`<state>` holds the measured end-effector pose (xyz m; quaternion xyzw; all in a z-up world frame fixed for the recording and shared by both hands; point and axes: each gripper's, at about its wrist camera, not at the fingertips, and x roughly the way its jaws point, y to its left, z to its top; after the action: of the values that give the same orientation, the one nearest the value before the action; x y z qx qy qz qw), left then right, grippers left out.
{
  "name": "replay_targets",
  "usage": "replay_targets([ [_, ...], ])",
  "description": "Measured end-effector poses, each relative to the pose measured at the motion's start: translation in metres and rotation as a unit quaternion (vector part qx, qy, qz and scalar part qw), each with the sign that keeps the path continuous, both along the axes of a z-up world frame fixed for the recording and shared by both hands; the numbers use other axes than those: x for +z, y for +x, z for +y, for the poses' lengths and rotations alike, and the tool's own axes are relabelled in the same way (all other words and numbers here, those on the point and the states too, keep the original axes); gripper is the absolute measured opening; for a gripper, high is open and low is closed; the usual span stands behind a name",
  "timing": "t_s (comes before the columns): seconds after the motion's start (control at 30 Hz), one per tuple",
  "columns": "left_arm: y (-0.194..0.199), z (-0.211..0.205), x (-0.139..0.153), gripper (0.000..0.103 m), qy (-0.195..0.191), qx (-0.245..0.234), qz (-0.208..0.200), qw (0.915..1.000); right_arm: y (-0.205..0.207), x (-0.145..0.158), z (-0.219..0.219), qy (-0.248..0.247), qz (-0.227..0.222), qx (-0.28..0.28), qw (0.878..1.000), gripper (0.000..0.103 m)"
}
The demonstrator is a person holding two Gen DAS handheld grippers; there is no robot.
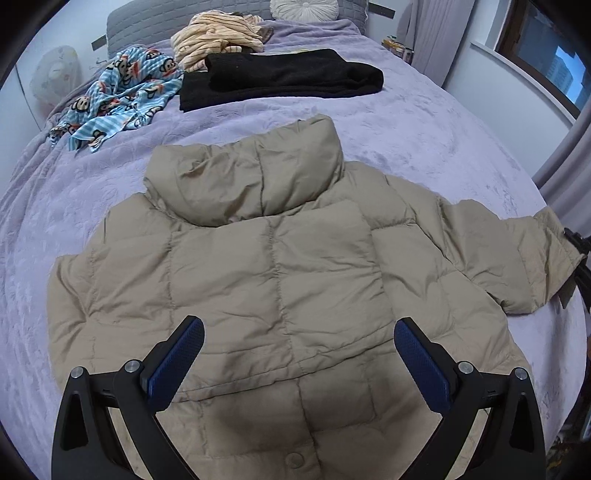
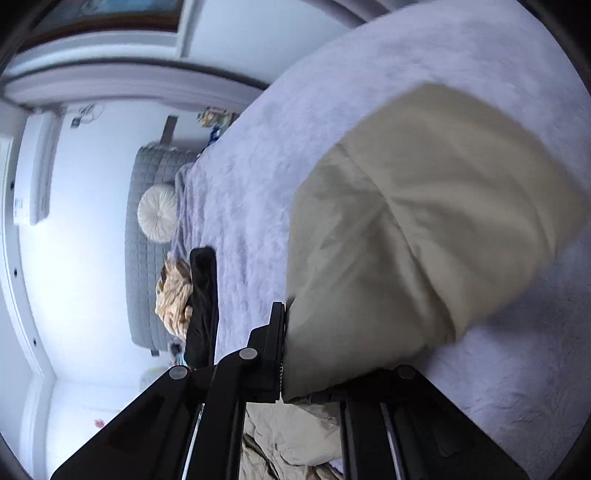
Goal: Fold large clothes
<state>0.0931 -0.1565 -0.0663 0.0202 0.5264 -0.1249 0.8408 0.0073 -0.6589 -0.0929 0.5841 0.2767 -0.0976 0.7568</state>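
Observation:
A beige puffer jacket (image 1: 280, 266) lies back-up and spread out on the lavender bed cover (image 1: 424, 140), its collar pointing toward the headboard. My left gripper (image 1: 299, 328) hovers open over the jacket's lower back, with nothing between its blue pads (image 1: 177, 362). The jacket's right sleeve (image 1: 517, 258) stretches toward the bed's edge, where my right gripper (image 1: 578, 254) shows as a black shape at the cuff. In the right wrist view, my right gripper (image 2: 286, 325) is shut on the sleeve cuff (image 2: 424, 229); the cloth drapes over and hides one finger.
A folded black garment (image 1: 280, 77) lies beyond the jacket. A blue monkey-print garment (image 1: 122, 99) and a cream striped one (image 1: 218, 37) sit crumpled at the far left. A round white cushion (image 1: 303, 9) leans on the grey headboard (image 1: 147, 18). A window (image 1: 546, 48) is on the right.

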Motion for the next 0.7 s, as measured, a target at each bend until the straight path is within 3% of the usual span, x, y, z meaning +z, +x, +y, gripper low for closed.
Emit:
replay_targets([
  [0.1,0.001,0.017,0.002,0.103,-0.002,0.012,-0.005,0.9999,0.034,0.035,0.039,-0.046,-0.025,0.071,0.996,0.009],
  [0.2,0.000,0.034,0.003,0.103,0.006,0.029,-0.012,0.9995,0.069,0.068,0.093,-0.094,-0.053,0.153,0.982,0.009],
  [0.3,0.000,0.053,0.001,0.103,0.006,0.050,-0.011,0.9987,0.099,0.093,0.161,-0.156,-0.072,0.246,0.954,0.009],
  [0.37,0.000,0.066,-0.002,0.103,0.008,0.064,-0.008,0.9979,0.114,0.099,0.213,-0.192,-0.077,0.307,0.929,0.009],
  [0.53,-0.003,0.095,-0.011,0.103,0.017,0.090,-0.007,0.9958,0.127,0.072,0.319,-0.249,-0.047,0.423,0.870,0.009],
  [0.6,-0.004,0.105,-0.015,0.103,0.019,0.099,-0.003,0.9949,0.125,0.046,0.345,-0.241,-0.023,0.446,0.862,0.009],
  [0.7,-0.005,0.118,-0.023,0.103,0.015,0.110,0.005,0.9938,0.121,0.000,0.359,-0.220,0.023,0.456,0.862,0.009],
])
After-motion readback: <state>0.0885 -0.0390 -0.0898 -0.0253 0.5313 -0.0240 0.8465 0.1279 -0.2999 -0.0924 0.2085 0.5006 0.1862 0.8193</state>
